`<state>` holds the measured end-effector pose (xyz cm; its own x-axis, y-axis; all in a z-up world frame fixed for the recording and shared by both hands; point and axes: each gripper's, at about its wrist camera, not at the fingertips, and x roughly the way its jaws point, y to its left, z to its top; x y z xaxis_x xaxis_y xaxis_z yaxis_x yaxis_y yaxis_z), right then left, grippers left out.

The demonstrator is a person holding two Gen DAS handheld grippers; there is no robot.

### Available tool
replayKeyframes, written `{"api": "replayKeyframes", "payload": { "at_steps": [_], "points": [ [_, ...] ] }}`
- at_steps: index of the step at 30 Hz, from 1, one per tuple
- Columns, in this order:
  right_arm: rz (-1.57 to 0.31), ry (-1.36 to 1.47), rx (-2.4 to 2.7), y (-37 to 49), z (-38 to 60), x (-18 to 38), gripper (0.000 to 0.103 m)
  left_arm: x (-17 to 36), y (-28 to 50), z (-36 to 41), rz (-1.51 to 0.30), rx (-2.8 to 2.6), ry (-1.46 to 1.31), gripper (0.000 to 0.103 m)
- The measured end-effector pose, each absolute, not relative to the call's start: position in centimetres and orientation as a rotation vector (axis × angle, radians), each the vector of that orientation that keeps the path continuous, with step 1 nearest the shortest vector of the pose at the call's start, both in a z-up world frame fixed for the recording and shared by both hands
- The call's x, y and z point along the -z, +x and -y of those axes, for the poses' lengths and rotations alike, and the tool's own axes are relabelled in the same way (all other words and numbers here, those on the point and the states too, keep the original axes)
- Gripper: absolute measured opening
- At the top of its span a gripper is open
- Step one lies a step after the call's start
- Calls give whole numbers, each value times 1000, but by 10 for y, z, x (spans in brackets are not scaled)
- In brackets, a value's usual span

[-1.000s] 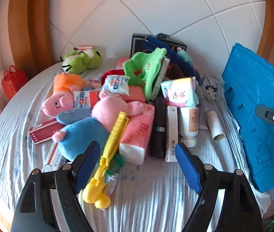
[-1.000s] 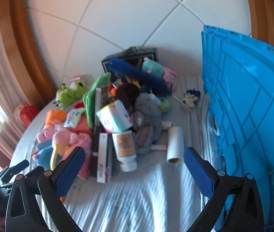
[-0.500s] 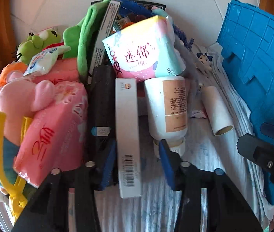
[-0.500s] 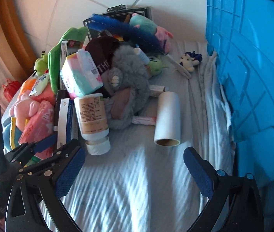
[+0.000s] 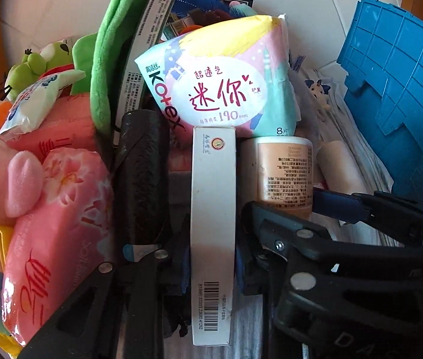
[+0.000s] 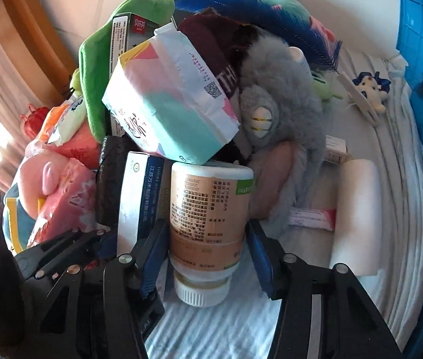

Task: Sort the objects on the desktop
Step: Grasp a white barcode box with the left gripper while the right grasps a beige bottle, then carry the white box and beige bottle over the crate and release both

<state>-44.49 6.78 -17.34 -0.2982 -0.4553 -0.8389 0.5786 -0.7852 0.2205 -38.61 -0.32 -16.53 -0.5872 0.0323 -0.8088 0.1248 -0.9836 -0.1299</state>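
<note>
White box (image 5: 213, 233) lengthwise betw L gripper (image 5: 211, 257) fingers, barcode end nearest.

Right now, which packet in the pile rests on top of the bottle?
The Kotex pad packet; it leans on the bottle, unlike the pink tissue packs lying leftward.

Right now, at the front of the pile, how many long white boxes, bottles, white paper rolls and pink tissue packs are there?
long white box: 1
bottle: 1
white paper roll: 1
pink tissue packs: 2
Total: 5
</note>
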Motion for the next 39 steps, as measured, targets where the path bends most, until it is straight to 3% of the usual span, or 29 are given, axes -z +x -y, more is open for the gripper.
{"api": "replayKeyframes", "payload": {
  "at_steps": [9,24,32,39],
  "points": [
    [-129,1210,2181,-416,-91,122,52,108,-349,3,-246,2820,1267,22],
    [-75,775,2435,-354,-153,-66,51,-44,-305,-26,-144,3027,896,22],
    [-56,635,2582,-339,-222,-142,51,-107,-310,-83,-89,3162,808,22],
    [-125,622,2717,-363,-306,-187,51,-167,-334,-177,-57,3316,850,22]
  ]
}}
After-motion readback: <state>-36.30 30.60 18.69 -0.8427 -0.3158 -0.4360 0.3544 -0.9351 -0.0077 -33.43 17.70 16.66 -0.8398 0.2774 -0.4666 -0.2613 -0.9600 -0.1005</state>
